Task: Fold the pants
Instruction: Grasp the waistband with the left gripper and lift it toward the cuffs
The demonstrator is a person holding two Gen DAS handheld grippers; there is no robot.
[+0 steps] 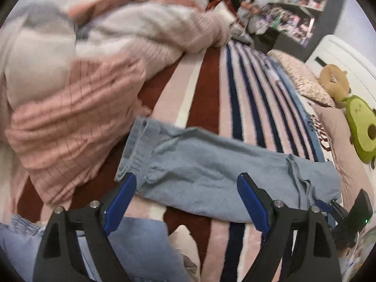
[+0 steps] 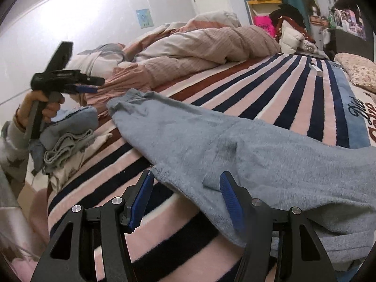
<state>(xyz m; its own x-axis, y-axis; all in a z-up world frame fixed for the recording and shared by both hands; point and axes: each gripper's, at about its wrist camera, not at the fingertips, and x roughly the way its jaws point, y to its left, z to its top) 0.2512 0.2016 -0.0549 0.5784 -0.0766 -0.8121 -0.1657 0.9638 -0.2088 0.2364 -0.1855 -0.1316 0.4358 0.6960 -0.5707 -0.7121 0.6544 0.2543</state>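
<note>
Light blue fleece pants (image 1: 211, 164) lie flat across the striped blanket (image 1: 206, 94), their banded end toward the pink quilt. My left gripper (image 1: 185, 177) hovers over that end, open wide, nothing between its blue pads. In the right wrist view the pants (image 2: 235, 141) run from upper left to lower right. My right gripper (image 2: 186, 175) is open at their near edge; a bit of cloth lies between the fingers, unpinched. A hand holds the left gripper (image 2: 97, 85) up at the far left. The right gripper (image 1: 329, 208) shows partly at the pants' other end.
A heaped pink quilt (image 1: 82, 94) fills the far side of the bed. A pile of folded clothes (image 2: 68, 138) sits at the bed's left edge, below the left gripper. A floral pillow (image 1: 303, 77) and an avocado plush (image 1: 362, 127) lie at the head; shelves (image 1: 300, 4) stand beyond.
</note>
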